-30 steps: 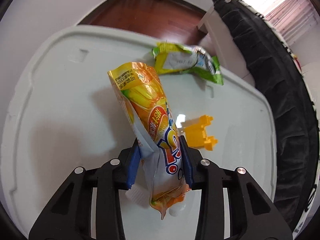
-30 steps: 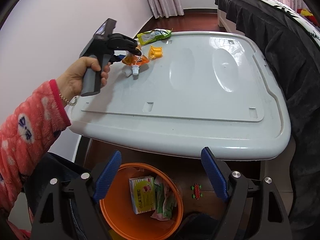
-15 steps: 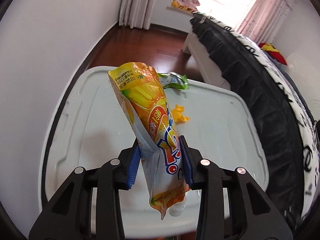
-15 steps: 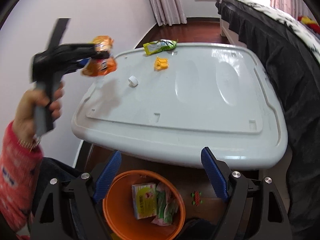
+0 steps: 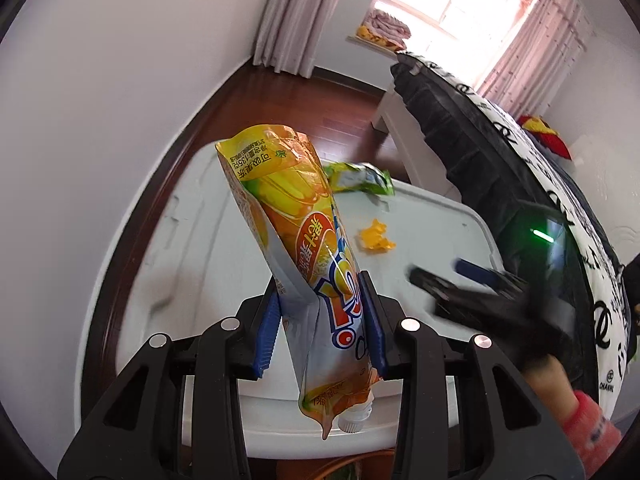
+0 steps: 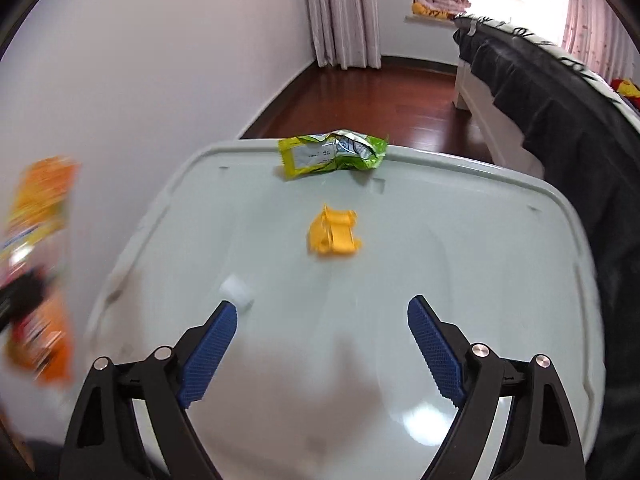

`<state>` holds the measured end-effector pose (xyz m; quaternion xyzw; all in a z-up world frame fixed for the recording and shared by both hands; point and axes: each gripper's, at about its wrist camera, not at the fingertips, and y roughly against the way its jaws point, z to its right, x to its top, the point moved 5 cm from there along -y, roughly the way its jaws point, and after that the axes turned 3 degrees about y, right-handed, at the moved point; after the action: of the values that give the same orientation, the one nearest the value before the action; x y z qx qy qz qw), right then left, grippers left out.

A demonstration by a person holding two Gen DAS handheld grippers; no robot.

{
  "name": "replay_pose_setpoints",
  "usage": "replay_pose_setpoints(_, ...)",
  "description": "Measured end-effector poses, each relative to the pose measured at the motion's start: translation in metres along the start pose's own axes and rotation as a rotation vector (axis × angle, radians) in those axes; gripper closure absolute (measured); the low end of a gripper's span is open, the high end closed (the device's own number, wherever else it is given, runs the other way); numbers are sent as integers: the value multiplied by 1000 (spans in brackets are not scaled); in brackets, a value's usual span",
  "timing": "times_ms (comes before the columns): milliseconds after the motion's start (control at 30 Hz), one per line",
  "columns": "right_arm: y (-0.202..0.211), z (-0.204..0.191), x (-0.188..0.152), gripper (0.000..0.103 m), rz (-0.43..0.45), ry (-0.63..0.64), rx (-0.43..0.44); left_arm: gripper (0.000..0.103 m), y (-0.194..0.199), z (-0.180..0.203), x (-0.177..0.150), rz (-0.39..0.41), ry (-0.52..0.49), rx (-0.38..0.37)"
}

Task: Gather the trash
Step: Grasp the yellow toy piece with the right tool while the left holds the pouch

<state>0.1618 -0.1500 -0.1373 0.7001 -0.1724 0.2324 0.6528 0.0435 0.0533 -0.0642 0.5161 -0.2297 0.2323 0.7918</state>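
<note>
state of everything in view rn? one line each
orange pouch: lifted off the lid, clamped in the left gripper
right gripper: jaws opening, nothing between them
green wrapper: crumpled, lying at the lid's far edge
yellow toy: lying mid-lid
white cap: loose on the lid

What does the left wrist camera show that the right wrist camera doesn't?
Only the left view shows the left gripper clamping the orange pouch sharply, and the pouch's white spout.

Only the right view shows the right gripper, its jaws opening with nothing between them, and a white cap on the lid.

Both show the green wrapper, the yellow toy and the white lid.
</note>
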Motion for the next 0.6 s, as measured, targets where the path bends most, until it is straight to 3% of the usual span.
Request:
replay_pose_setpoints(167, -60, -4, 28, 19, -68, 5, -98, 67, 3, -11, 5, 7, 13, -1)
replay_pose_setpoints(267, -83, -3, 33, 36, -121, -8, -148, 67, 2, -11, 5, 1, 16, -14)
replay_pose_setpoints(333, -88, -1, 34, 55, -131, -19, -160, 67, 1, -10, 4, -1, 11, -15)
replay_pose_setpoints(600, -72, 2, 28, 57, -119, -52, -112, 67, 0, -8, 4, -3, 12, -19)
